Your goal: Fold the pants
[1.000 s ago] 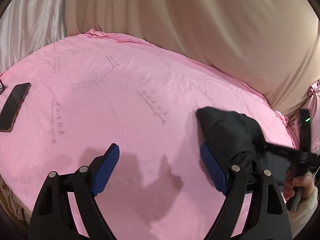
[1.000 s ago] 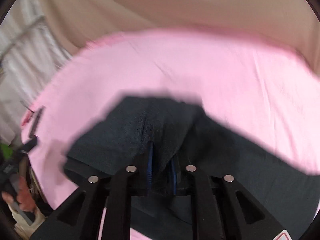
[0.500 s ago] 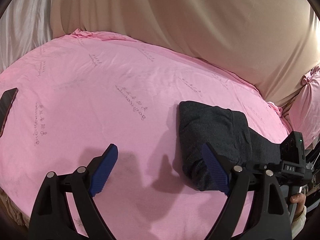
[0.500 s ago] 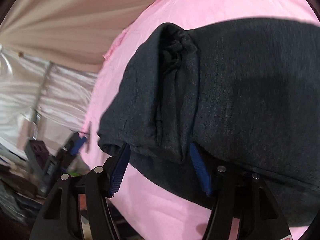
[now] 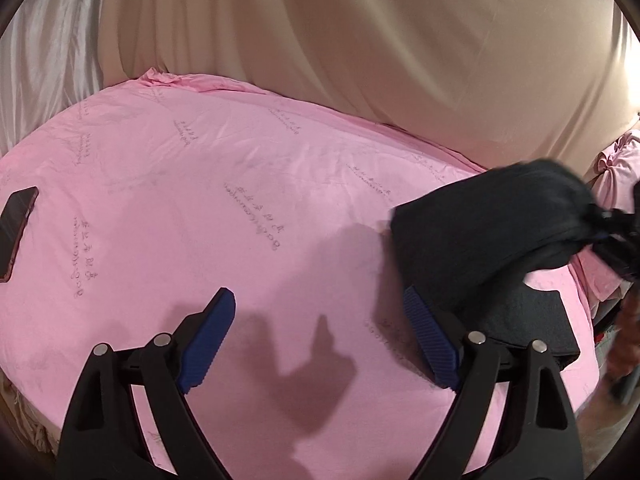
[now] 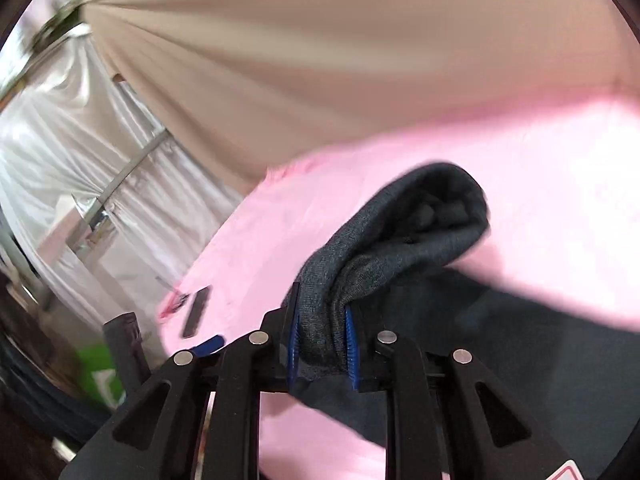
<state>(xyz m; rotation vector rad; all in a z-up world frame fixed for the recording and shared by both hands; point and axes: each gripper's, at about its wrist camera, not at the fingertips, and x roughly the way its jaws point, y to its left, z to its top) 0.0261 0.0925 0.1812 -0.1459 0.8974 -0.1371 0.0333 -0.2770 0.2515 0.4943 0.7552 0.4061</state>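
The dark grey pants (image 5: 480, 232) lie at the right side of the pink bed sheet (image 5: 200, 200). Their upper fold is lifted off the flat lower layer (image 5: 532, 320). In the right wrist view my right gripper (image 6: 322, 308) has its jaws closing on a bunched fold of the pants (image 6: 420, 220), with the blue pads pressing the cloth on both sides. The rest of the pants (image 6: 520, 340) lies below. My left gripper (image 5: 316, 300) hovers open over bare sheet just left of the pants, with nothing between its fingers.
A dark phone (image 5: 16, 220) lies at the sheet's left edge and also shows in the right wrist view (image 6: 196, 312). Beige drapes (image 5: 360, 60) hang behind the bed, silvery curtains (image 5: 48, 60) to the left. A pink pillow (image 5: 616, 168) sits at the far right.
Half a second ago the right jaws stood open around the folded pants lying on the sheet. Now they grip a fold, raised off the bed. The left gripper has shifted slightly.
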